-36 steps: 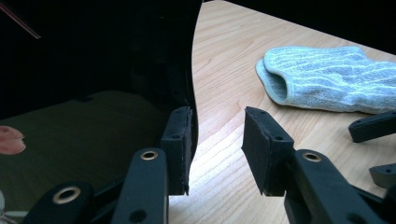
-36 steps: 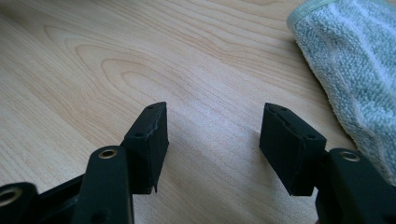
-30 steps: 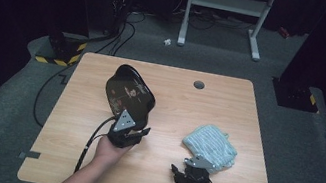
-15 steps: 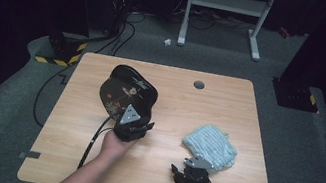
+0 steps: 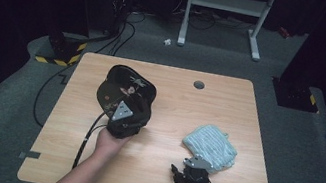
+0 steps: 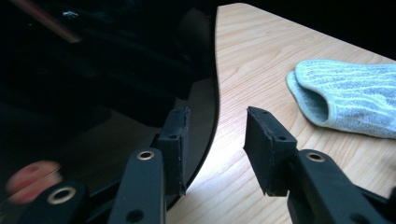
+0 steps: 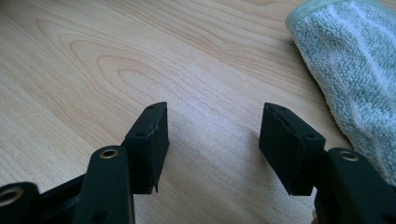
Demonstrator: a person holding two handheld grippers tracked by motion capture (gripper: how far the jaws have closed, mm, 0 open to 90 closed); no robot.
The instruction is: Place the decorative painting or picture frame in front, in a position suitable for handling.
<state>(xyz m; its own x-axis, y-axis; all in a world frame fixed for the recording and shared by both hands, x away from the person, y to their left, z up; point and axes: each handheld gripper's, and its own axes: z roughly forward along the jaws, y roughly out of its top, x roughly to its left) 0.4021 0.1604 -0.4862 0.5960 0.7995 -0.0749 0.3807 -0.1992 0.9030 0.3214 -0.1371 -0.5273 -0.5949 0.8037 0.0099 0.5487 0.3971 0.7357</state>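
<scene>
From the high view I see my left tongs [image 5: 122, 115] sitting over the near edge of the glossy black curved plastic panel [image 5: 123, 87], which lies on the light wooden worktop [image 5: 162, 172] at about ten o'clock from its centre. In the left gripper view the panel's [image 6: 93, 93] shiny rim runs between the two black pads: one pad [image 6: 175, 140] lies on the panel's surface side, the other stands apart over bare wood, so the tongs [image 6: 217, 149] are released, and their jaws have just been opening a little with the rim between them. My right tongs [image 5: 193, 170] rest near the worktop's front edge at about five o'clock, just beside the pale blue-green striped terry cloth [image 5: 210, 145], folded and lying at four o'clock from centre. In the right gripper view those tongs [image 7: 212, 140] stand parted over bare wood grain with nothing between them, and the cloth [image 7: 345, 56] lies off at their one o'clock, apart from the pads. The panel and the cloth lie well apart.
</scene>
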